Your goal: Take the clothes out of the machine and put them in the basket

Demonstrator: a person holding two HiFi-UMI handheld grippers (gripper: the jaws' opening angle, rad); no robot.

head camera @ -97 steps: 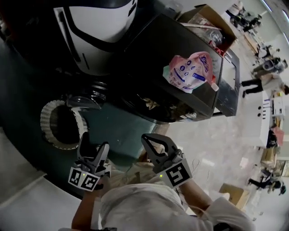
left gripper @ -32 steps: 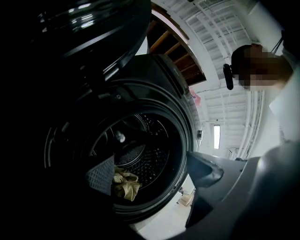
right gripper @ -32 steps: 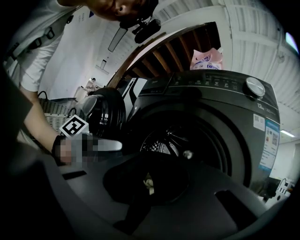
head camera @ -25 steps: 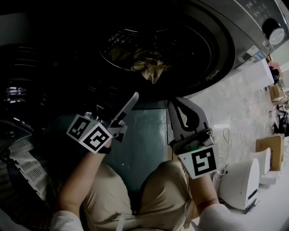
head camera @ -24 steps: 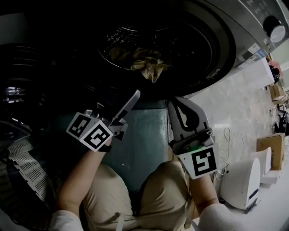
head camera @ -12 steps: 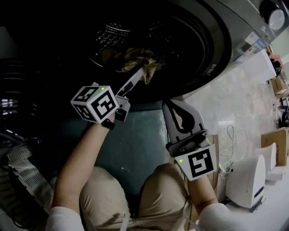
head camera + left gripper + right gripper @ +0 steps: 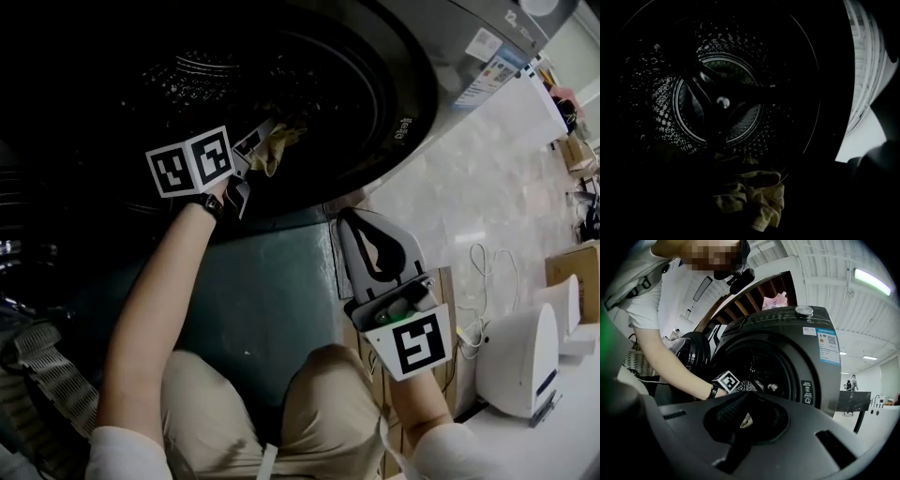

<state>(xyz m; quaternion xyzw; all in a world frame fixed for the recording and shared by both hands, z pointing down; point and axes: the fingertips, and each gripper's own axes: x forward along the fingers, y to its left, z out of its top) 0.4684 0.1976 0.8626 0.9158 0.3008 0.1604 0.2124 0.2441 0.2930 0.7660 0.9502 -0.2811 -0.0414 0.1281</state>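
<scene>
Left gripper (image 7: 246, 161) has moved up from the door sill into the drum mouth, onto the clothes (image 7: 276, 142).
Head view: its tips meet the yellowish bundle at upper centre, inside the washing machine (image 7: 412, 89); the right gripper (image 7: 370, 251) waits lower right, jaws together and empty. Left gripper view: too dark to tell whether the jaws have closed; the clothes (image 7: 752, 199) lie crumpled at lower centre, under the drum (image 7: 670, 101) back. Soft, light and limp, probably best pinched at a raised fold. Right gripper view: closed jaws in front, basket (image 7: 633, 363) at left edge.
</scene>
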